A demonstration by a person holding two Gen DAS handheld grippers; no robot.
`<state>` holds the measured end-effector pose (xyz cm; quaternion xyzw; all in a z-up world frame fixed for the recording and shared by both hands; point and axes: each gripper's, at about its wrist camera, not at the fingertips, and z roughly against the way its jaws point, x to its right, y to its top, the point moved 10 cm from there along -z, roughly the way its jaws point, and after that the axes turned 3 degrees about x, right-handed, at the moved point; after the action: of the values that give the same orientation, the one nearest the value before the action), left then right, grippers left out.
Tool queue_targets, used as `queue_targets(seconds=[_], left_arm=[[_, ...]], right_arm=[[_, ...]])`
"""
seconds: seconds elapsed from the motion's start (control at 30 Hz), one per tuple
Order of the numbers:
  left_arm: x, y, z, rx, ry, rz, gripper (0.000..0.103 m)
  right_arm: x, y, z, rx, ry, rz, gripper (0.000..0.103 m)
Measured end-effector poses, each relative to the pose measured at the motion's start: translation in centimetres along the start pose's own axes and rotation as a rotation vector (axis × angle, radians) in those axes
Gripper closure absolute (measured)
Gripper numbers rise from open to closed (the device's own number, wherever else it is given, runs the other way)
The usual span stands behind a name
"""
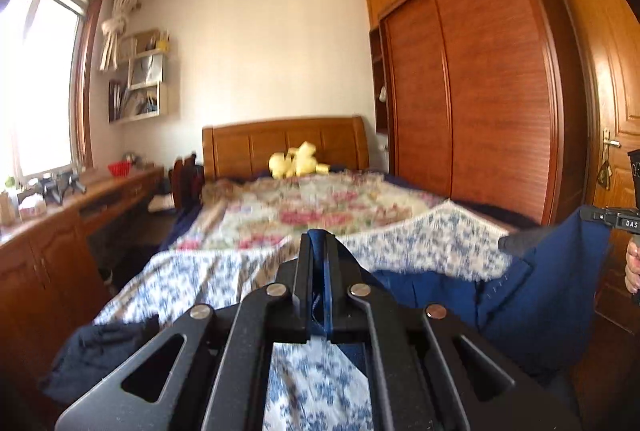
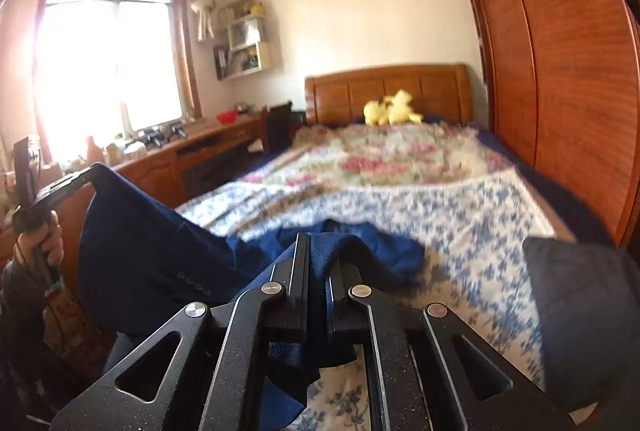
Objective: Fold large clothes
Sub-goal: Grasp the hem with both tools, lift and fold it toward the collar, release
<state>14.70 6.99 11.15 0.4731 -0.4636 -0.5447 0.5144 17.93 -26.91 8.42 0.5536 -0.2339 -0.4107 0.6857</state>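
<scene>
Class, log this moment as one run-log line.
left tongs: shut on blue jacket | right tongs: shut on blue jacket | jacket lifted over bed

Garment hanging between two tongs over the near end of the bed

The left tongs (image 1: 318, 243) and right tongs (image 2: 320, 251) are each pinching an edge of the jacket (image 2: 152, 251), which is sagging between them above the bed (image 1: 280, 215). A plush toy (image 1: 294, 161) is sitting before the headboard (image 1: 284, 143); the wardrobe (image 1: 472, 103) is standing to the right, the worktop (image 1: 100, 191) running along the left beneath the window (image 2: 108, 63).
</scene>
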Motion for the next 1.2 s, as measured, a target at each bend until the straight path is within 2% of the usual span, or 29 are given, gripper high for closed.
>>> queue_targets(seconds=[0.2,0.33,0.53,0.63,0.73,0.93,1.07,1.2], left_arm=[[-0.6,3.8,1.8,0.058,0.001,-0.011,0.101],[-1.1,2.7,-0.7,0.004,-0.005,-0.006,0.101],[-1.9,-3.5,-8.5,-0.149,0.011,-0.003,0.101],[-2.8,-5.9,-12.0,-0.192,0.037,0.008,0.101],[-3.4,-7.4,-15.4,-0.223,0.052,0.027,0.101],[-3.3,-9.6,-19.8,-0.26,0.053,0.029,0.1],[-2.8,-13.3,-22.2,-0.318,0.043,0.032,0.098],[-1.9,-16.6,-23.0,-0.341,0.039,0.011,0.098]], right_arm=[[-0.9,4.4,4.4,0.08,-0.007,0.05,0.1],[0.2,5.2,4.2,0.074,-0.046,0.073,0.1],[3.5,0.9,-3.3,-0.067,-0.098,0.094,0.1],[5.2,-1.8,-7.9,-0.128,-0.123,0.107,0.1],[7.1,-3.4,-12.2,-0.149,-0.167,0.118,0.1],[11.2,-3.7,-17.3,-0.132,-0.262,0.093,0.099],[13.1,-6.2,-20.7,-0.213,-0.284,0.073,0.099],[13.7,-9.8,-22.4,-0.291,-0.305,0.105,0.097]])
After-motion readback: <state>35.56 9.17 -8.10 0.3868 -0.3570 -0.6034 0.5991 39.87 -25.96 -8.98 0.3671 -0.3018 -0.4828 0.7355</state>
